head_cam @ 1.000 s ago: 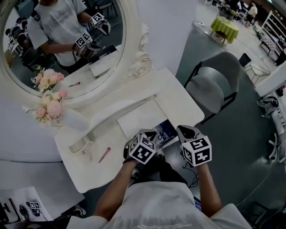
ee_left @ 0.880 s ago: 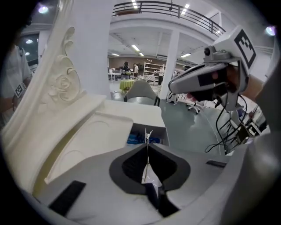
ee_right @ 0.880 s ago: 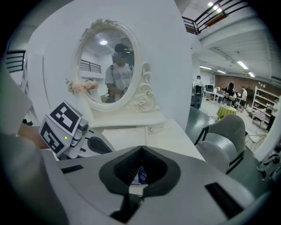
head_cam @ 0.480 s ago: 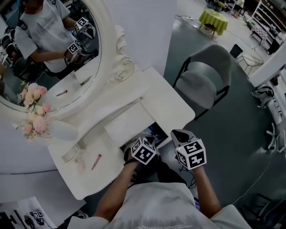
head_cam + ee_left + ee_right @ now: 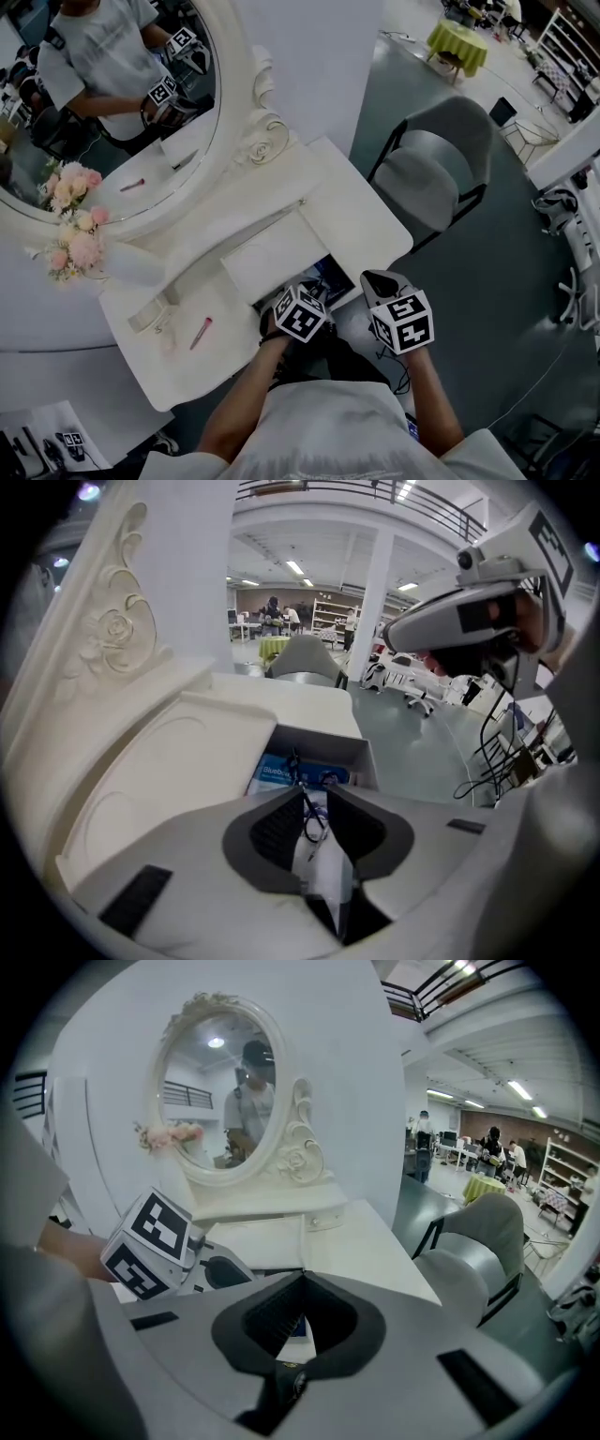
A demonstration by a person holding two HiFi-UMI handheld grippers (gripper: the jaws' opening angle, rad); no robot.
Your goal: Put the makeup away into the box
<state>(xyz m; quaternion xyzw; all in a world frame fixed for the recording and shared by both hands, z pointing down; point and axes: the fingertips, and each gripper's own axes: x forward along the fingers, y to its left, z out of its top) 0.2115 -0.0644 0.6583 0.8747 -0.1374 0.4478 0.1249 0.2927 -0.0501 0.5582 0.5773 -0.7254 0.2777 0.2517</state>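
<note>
The white box stands open at the vanity table's front edge, its white lid lying beside it. In the left gripper view the box shows a blue printed packet inside. My left gripper hangs right over it. Its jaws have just been opening and stand a little apart, with a thin dark metal makeup tool loose between them. To the right, my right gripper is shut and holds nothing. A pink lipstick lies on the table left of the box.
An oval mirror and a bunch of pink flowers stand at the back left. A clear holder sits near the table's left end. A grey chair stands to the right of the table.
The head view has swung a little. Both grippers have sunk slightly toward the box at the table's front edge. The lipstick has stayed where it was.
</note>
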